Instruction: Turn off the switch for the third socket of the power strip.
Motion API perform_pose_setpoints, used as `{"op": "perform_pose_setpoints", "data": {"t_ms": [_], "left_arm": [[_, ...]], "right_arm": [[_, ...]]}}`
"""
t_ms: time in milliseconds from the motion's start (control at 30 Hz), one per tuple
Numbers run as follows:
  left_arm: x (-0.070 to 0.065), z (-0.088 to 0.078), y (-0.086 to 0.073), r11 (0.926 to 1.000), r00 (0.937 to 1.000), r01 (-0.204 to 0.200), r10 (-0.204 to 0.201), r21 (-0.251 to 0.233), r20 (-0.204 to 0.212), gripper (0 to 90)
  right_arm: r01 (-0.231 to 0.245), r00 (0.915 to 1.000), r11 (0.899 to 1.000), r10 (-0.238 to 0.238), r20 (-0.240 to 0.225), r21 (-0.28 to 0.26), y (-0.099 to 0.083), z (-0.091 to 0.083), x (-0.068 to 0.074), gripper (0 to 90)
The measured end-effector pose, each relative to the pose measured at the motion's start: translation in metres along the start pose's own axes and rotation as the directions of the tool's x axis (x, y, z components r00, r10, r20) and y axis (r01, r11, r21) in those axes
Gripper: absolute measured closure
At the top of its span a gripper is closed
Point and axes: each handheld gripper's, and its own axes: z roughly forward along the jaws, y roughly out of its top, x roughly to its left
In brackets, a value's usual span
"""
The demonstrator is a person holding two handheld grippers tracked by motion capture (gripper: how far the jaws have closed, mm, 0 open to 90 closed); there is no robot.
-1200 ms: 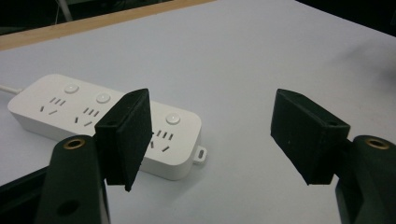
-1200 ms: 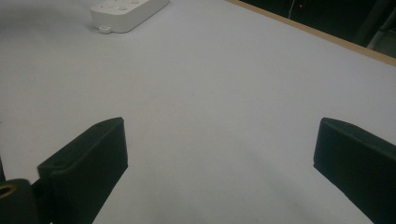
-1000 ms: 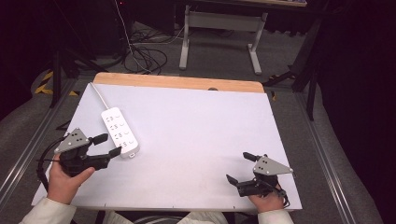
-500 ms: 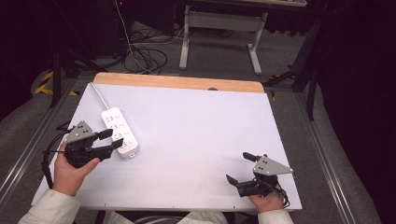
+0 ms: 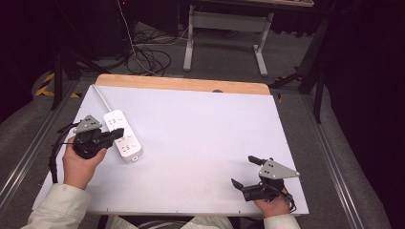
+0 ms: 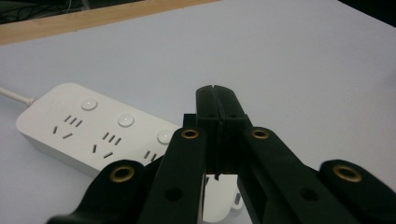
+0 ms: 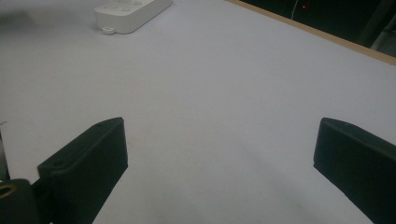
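High view shows the left tool (image 5: 116,135) held low over the white power strip (image 5: 122,134), with its tips above the strip's near half. Its jaws are pressed tight together with nothing between them, which the left gripper view makes plain. Closed tips like that are good for poking, so the person may mean to push one of the round buttons (image 6: 125,120) on the strip, but that is only a guess. The strip lies flat on the left side of the white desk (image 5: 205,143), and its cord (image 5: 100,95) runs off toward the far edge. The right tool (image 5: 242,172) rests well apart near the front right corner, jaws spread wide and holding nothing, as if waiting.
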Motion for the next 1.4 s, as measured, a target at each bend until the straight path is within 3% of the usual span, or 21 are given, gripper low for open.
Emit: {"op": "perform_pose_setpoints", "data": {"t_ms": [300, 733, 1400], "left_arm": [[0.008, 0.023, -0.002, 0.9994, 0.9996, 0.027, -0.027, 0.023, -0.009, 90.0], [0.016, 0.045, -0.007, 0.9974, 0.9978, 0.019, -0.014, 0.070, -0.065, 90.0], [0.022, 0.062, -0.012, 0.9893, 0.9942, 0.025, -0.010, 0.144, -0.107, 90.0]], "right_arm": [[0.001, 1.0000, 1.000, -0.001, -0.001, 0.000, 0.000, 0.000, 0.000, 3.4], [0.000, 1.0000, 1.000, 0.000, -0.005, 0.000, 0.000, 0.000, 0.000, 3.5], [-0.003, 0.9999, 1.000, 0.003, -0.011, 0.000, -0.001, 0.000, -0.001, 3.4]]}}
